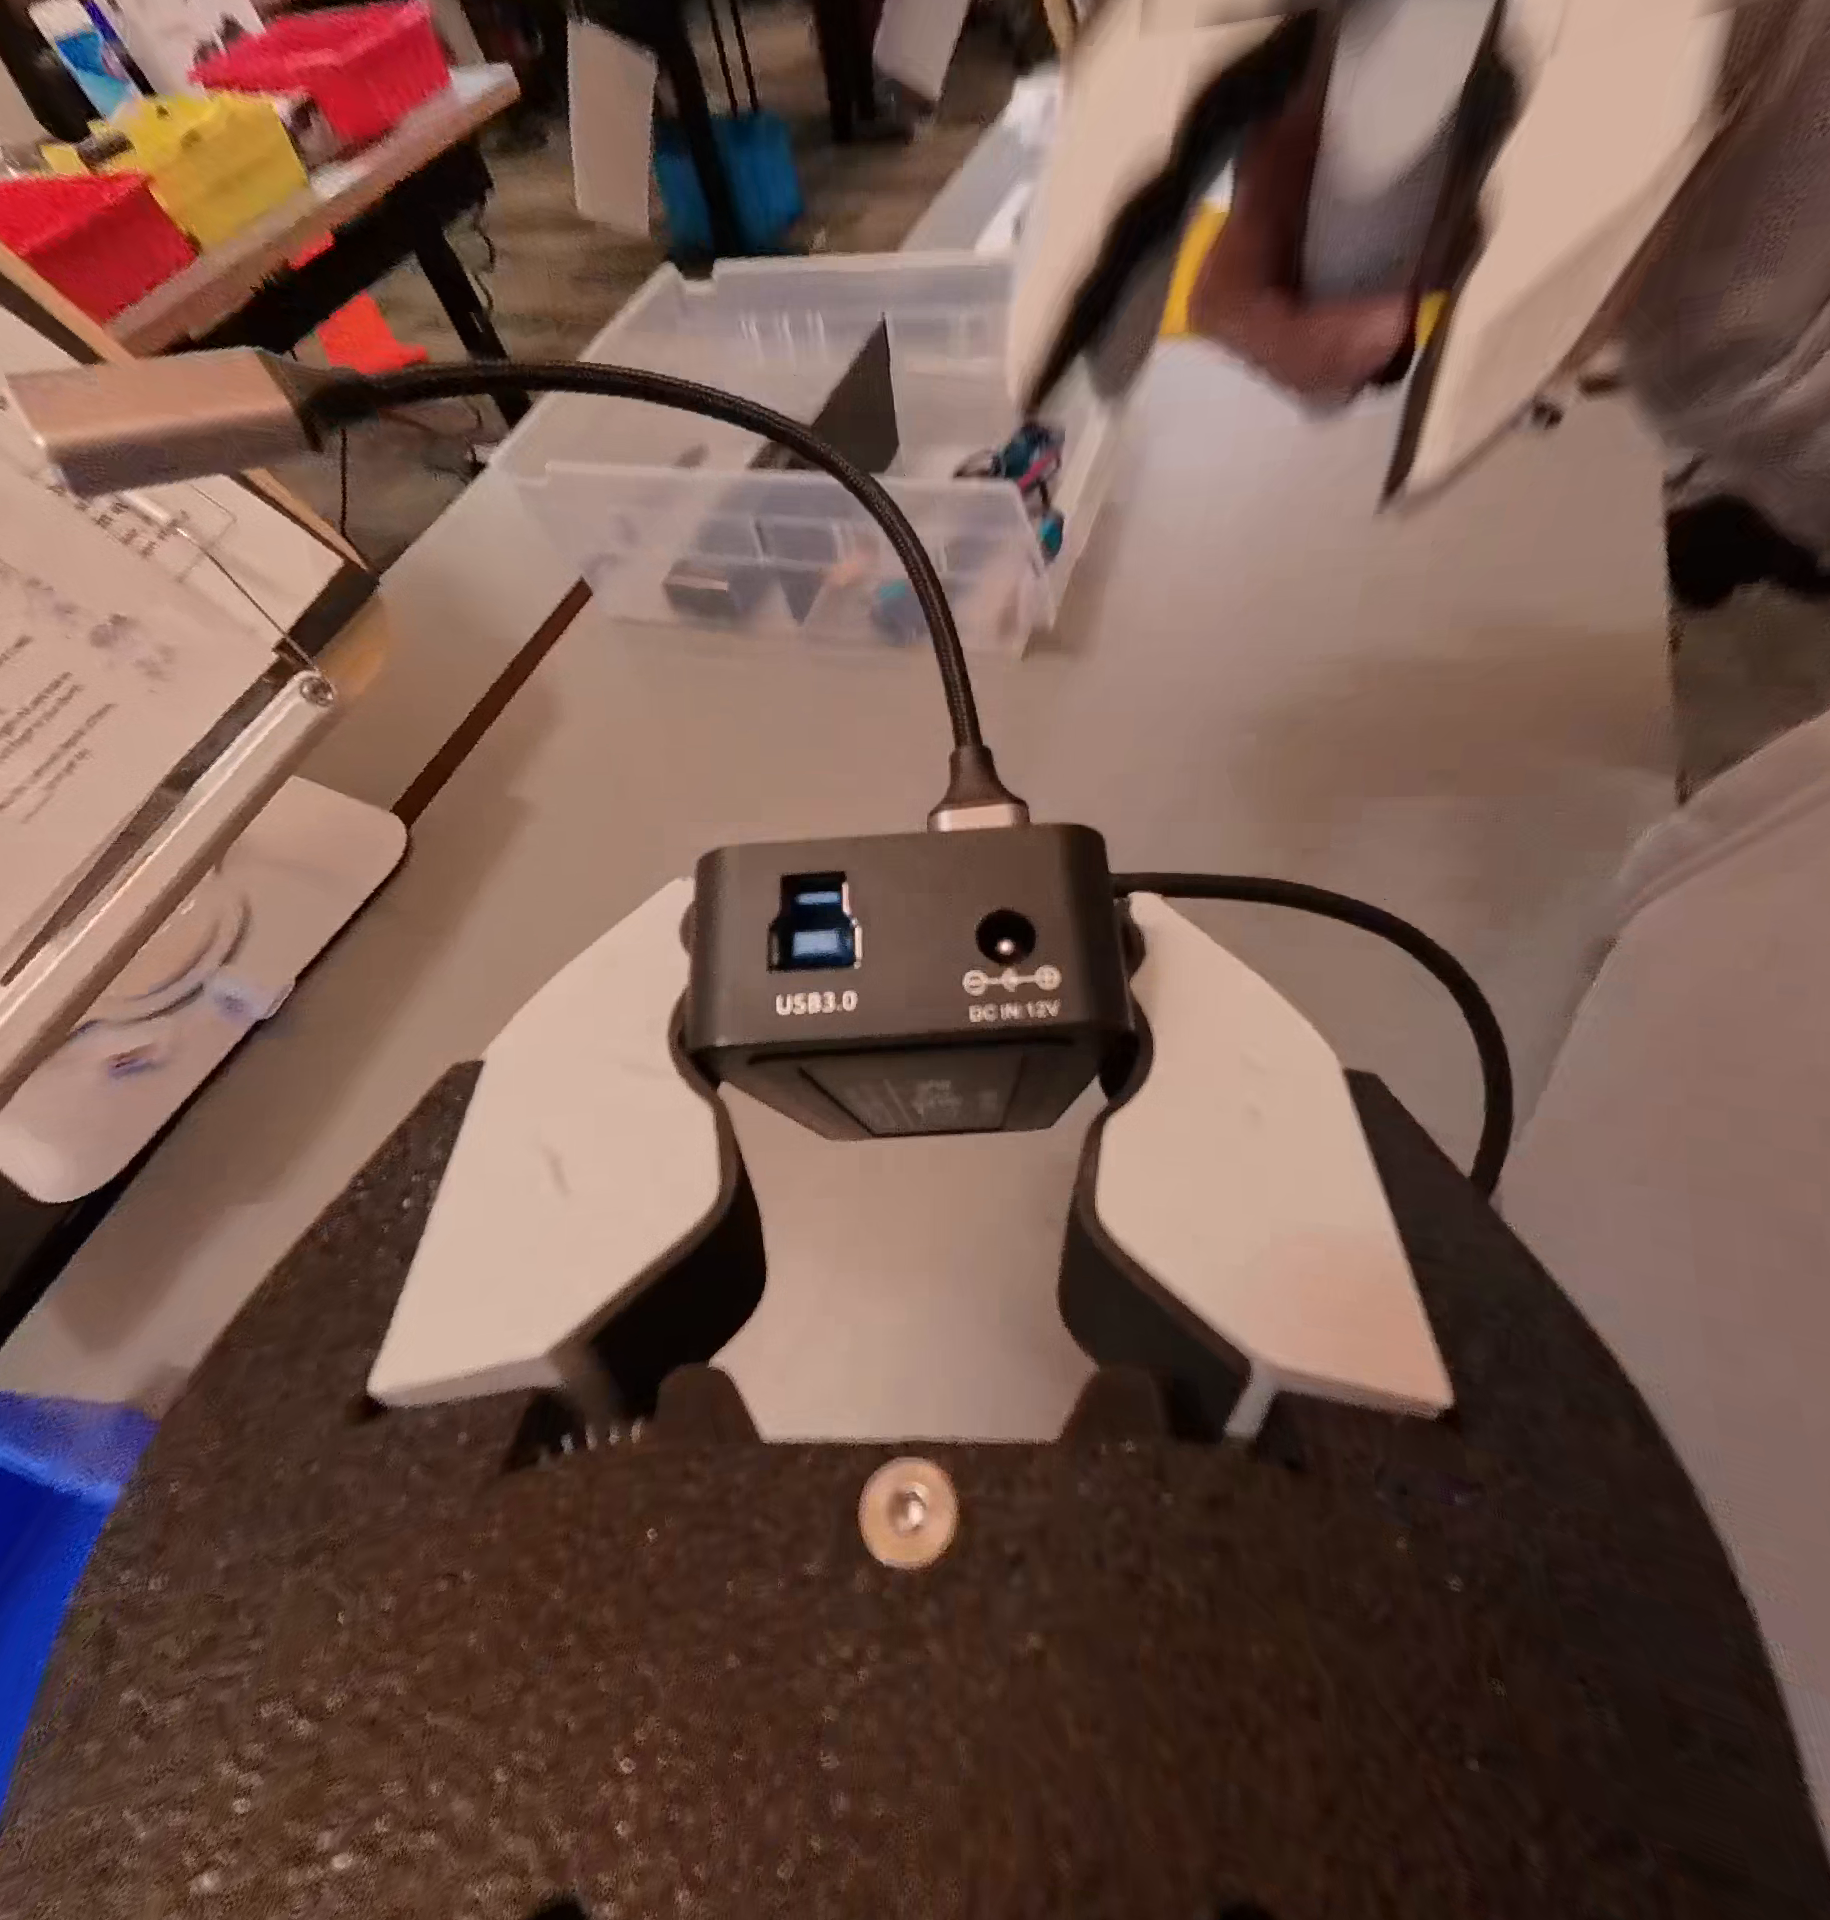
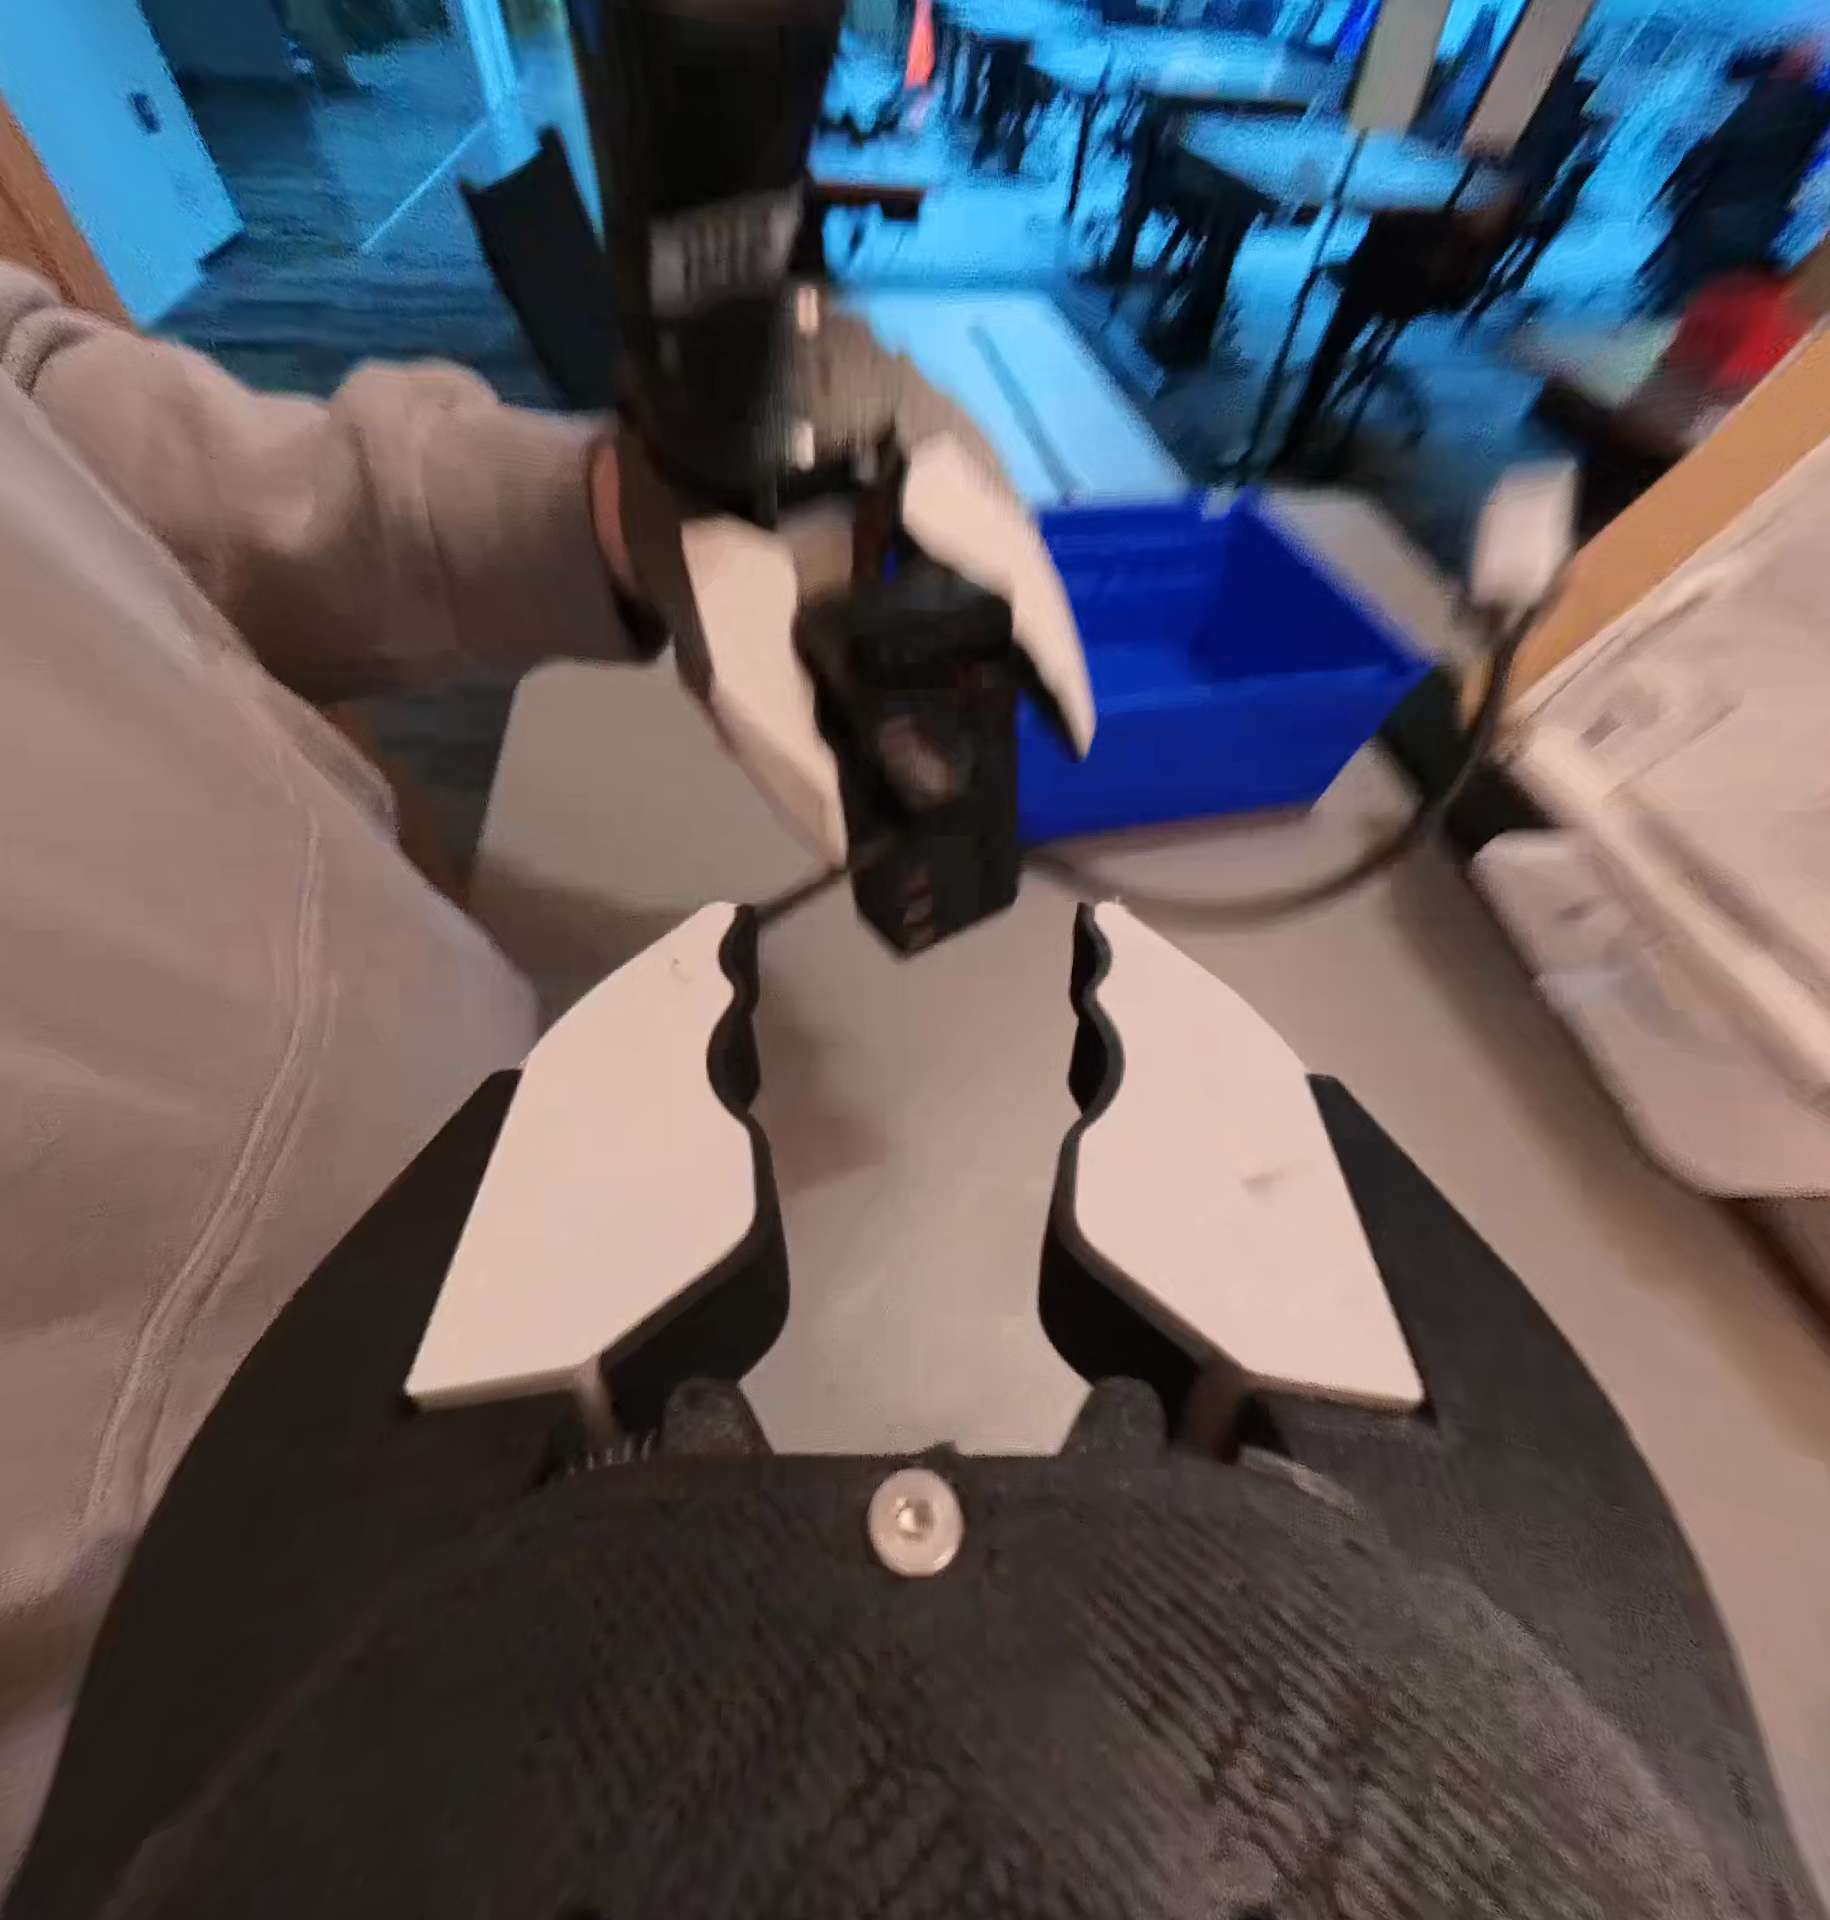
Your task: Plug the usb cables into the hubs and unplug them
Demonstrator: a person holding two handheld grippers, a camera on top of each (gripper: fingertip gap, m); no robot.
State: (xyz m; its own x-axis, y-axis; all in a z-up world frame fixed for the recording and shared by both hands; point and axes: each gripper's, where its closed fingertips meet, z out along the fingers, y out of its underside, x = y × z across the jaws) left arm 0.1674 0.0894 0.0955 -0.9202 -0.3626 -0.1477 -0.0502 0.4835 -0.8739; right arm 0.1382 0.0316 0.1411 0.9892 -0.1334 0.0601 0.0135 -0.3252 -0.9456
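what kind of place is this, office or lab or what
Probably a lab or workshop: coloured parts bins sit on a side table, a clear organiser box holds small parts, and rows of tables fill the room behind.

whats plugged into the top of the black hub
A black braided cable with a silver plug enters the black box-shaped hub held by the left tool. The hub's far ports are hidden.
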